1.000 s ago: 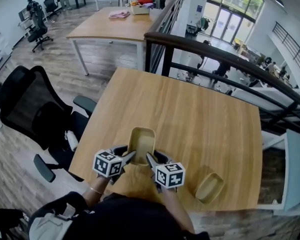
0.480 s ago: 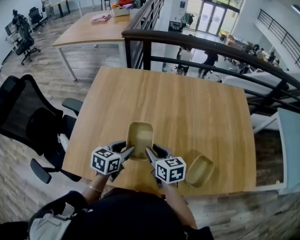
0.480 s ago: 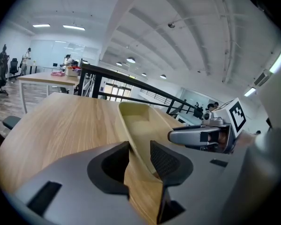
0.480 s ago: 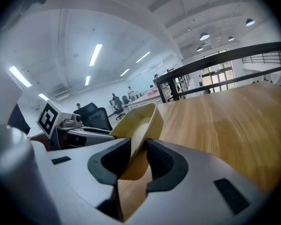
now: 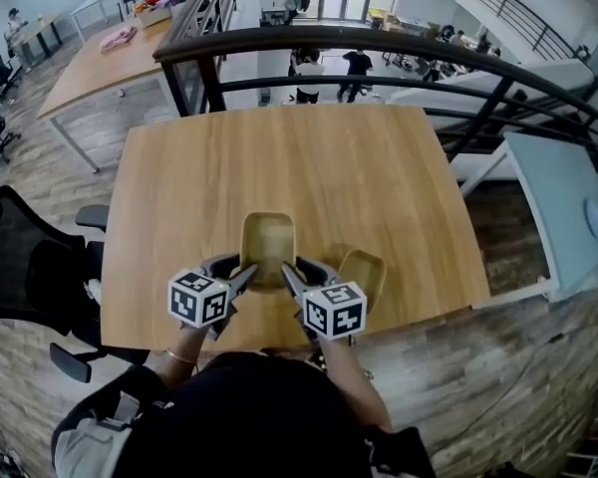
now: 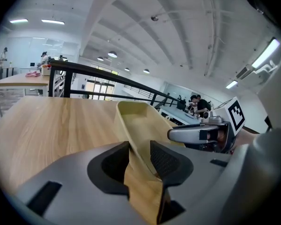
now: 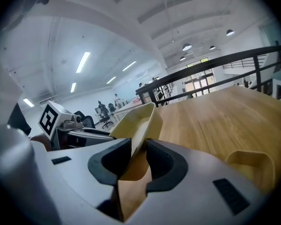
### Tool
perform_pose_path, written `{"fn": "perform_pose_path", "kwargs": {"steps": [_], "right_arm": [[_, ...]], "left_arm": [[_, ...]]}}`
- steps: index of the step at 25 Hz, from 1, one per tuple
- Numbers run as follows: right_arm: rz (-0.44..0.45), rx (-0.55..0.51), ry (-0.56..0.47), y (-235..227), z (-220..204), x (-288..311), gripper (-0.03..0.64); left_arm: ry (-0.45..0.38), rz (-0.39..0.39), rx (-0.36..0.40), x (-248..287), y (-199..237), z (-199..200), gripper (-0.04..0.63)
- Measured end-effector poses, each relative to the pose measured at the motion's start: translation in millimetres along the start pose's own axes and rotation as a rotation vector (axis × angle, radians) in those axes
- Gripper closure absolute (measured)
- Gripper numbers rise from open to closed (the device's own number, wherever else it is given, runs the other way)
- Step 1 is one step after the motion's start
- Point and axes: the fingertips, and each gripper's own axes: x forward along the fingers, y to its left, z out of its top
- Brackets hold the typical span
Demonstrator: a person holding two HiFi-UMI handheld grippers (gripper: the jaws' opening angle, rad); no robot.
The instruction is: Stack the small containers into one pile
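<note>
The left tool (image 5: 241,275) (image 6: 139,149) holds the left wall of a tan container (image 5: 267,242) (image 6: 140,121), with its jaws set fairly wide and a pad on each side of the wall. The jaws of the right tool (image 5: 289,272) (image 7: 139,149) are closing on the right wall of the same container (image 7: 136,121), and its pads seem to touch it on both sides. The container is between the two tools, close to the near edge of the bench (image 5: 309,167). I cannot tell if its base rests on the wood. A second container (image 5: 364,272) (image 7: 250,165) lies just beside the right tool, also near that edge.

Beyond the held container the wooden top goes on, wide, to the far edge. A dark railing (image 5: 379,43) runs behind this edge. An office chair (image 5: 30,277) stands off the left side of the bench, well apart from the containers.
</note>
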Motion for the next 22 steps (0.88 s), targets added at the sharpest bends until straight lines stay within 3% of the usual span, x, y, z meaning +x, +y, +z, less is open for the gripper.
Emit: {"fn": "perform_pose_path", "kwargs": {"steps": [22], "right_arm": [[-0.331,0.170,-0.114,-130.8,-37.0,-149.1,0.509]], "left_arm": [[0.171,-0.327,0.160,135.5,-152.2,-13.0,0.448]]}}
